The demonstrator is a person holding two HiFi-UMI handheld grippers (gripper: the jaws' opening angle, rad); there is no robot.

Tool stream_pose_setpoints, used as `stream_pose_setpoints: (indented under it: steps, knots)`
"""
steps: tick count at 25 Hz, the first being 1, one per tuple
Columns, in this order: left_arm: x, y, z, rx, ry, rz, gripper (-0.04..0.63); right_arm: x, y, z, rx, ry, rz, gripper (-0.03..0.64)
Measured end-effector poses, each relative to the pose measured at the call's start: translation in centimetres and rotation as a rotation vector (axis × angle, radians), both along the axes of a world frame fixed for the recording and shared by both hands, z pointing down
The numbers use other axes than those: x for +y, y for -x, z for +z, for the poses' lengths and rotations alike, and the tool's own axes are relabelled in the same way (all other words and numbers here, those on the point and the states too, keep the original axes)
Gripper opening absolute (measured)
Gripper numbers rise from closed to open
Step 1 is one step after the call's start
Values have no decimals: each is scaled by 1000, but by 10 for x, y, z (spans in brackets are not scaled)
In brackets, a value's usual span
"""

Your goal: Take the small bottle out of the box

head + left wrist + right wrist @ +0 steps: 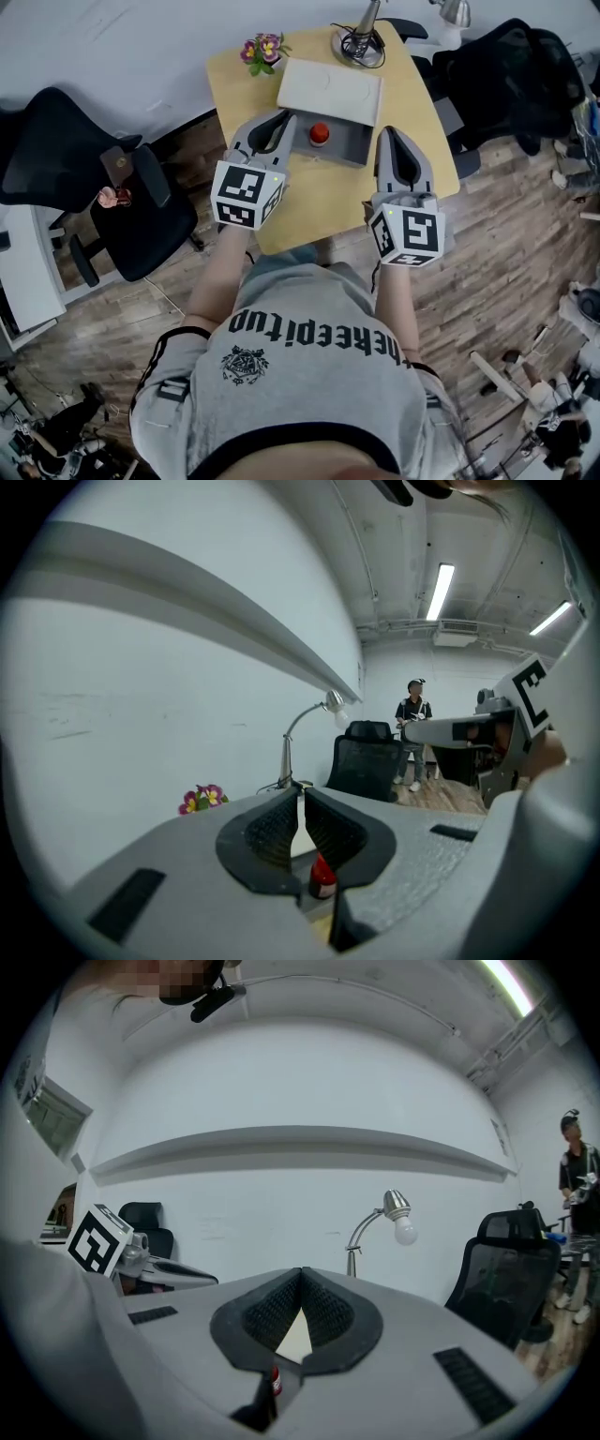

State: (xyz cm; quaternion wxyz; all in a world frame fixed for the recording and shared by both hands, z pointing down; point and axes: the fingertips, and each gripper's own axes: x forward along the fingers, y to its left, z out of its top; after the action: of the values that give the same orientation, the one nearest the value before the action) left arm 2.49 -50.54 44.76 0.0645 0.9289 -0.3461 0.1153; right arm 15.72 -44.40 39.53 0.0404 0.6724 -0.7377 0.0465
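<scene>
I have both tools clenched shut with nothing in them: the left gripper (284,117) sits just left of the box (354,148), the right gripper (388,133) just right of it. The small bottle (320,134) stands upright inside the box, toward its left end, apart from both sets of jaws.

Only the red top of the small bottle (320,133) to be made out from the head view, the rest sunk in the box (351,148), itself partly covered by a white lid (330,91). Past the closed jaws of the left gripper (300,794) and right gripper (301,1274), just a sliver of it. Lamp (367,28) cut off by the top edge
</scene>
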Motion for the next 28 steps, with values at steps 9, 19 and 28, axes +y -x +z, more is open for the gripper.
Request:
stream_pose_setpoints:
  steps: [9,19,28]
  knots:
    - [-3,-20,61,-106,155,179,91,5,-16,8,21,36,69,1]
    - [-2,-43,124,-283,264,338,221,13,-36,16,34,63,134,2]
    - [4,-67,169,-439,295,403,242,29,-57,21,36,83,212,1]
